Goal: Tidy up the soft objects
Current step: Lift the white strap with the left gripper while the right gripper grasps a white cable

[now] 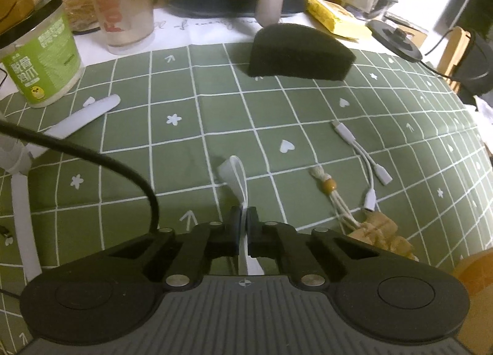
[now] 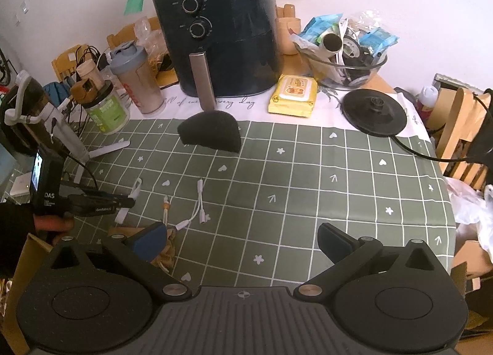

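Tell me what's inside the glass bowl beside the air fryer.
The glass bowl holds blue packets, a pale tube with a dark end and dark clutter. What lies beneath that pile is covered.

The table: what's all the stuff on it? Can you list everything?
strap: one, white, pinched in the left gripper
sponge: one, dark, half-round, middle of the cloth
adapter cable: one, white, split in two, beside the strap
beaded charm: one, tan, next to the cable
air fryer: one, dark blue, at the back
shaker bottle: one, clear with red letters, left of the fryer
tub: one, green label, far left
wipes pack: one, yellow, right of the fryer
kettle base: one, black, right
glass bowl: one, full of packets
left gripper: shut on the strap
right gripper: open, empty
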Motion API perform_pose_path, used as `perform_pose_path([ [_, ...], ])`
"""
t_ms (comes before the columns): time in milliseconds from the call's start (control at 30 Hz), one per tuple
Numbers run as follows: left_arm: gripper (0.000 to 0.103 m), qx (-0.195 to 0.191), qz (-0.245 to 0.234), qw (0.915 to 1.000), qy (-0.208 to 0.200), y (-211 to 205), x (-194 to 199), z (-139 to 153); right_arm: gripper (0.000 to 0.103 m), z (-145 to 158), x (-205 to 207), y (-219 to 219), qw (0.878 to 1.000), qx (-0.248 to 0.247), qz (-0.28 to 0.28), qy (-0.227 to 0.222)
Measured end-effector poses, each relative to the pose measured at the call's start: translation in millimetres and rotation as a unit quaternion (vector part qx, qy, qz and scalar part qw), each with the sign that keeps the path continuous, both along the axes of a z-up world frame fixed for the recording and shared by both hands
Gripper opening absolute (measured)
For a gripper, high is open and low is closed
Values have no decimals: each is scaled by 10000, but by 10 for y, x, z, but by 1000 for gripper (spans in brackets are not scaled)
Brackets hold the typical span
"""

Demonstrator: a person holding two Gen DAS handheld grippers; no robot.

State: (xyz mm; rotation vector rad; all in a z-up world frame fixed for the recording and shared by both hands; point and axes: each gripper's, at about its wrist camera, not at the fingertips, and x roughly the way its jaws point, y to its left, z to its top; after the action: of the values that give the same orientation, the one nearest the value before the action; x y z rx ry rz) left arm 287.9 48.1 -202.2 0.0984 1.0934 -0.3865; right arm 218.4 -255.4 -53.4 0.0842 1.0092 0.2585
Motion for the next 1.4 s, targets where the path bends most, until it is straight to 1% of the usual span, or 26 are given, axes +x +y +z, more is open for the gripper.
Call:
perform_pose_path([
  [167,4,-25,-70,10000,-36,-19,-49,78,103,-9,53,57,9997,-86,238,1],
  [433,4,-241,-98,9991,-324,47,-138,369,103,-91,243,200,9967,-116,794,127],
  [567,4,-305,-64,9986,-435,83,-229,511,103,-134,356,301,9936,-128,1113,166],
  [767,4,-469,85,9974,-537,176,-406,695,102,-280,556,498,9859,-127,1637,324],
  [800,4,-495,116,9972,-555,191,-439,725,101,-311,594,537,9842,-140,1727,367],
  [833,4,-514,144,9969,-571,203,-463,748,95,-336,625,571,9827,-162,1803,401],
  [900,4,-560,200,9964,-598,232,-515,791,89,-401,697,654,9786,-197,1988,489],
  [967,4,-610,263,9959,-613,267,-568,837,89,-461,761,740,9747,-240,2156,538],
  [1000,4,-632,307,9956,-624,288,-596,860,86,-494,794,781,9727,-259,2237,561],
  [1033,4,-650,344,9953,-633,308,-619,877,80,-531,829,822,9708,-272,2307,604],
  [1067,4,-668,380,9950,-640,329,-640,891,77,-575,867,856,9690,-286,2367,653],
  [1133,4,-700,463,9943,-656,369,-690,925,66,-670,946,921,9661,-334,2447,754],
  [1267,4,-753,591,9932,-662,450,-777,973,53,-877,1101,1030,9615,-397,2539,968],
  [1333,4,-772,660,9927,-654,488,-825,987,45,-973,1169,1085,9596,-423,2583,1034],
  [1400,4,-790,730,9921,-650,520,-870,1001,41,-1048,1223,1139,9580,-491,2617,1062],
])
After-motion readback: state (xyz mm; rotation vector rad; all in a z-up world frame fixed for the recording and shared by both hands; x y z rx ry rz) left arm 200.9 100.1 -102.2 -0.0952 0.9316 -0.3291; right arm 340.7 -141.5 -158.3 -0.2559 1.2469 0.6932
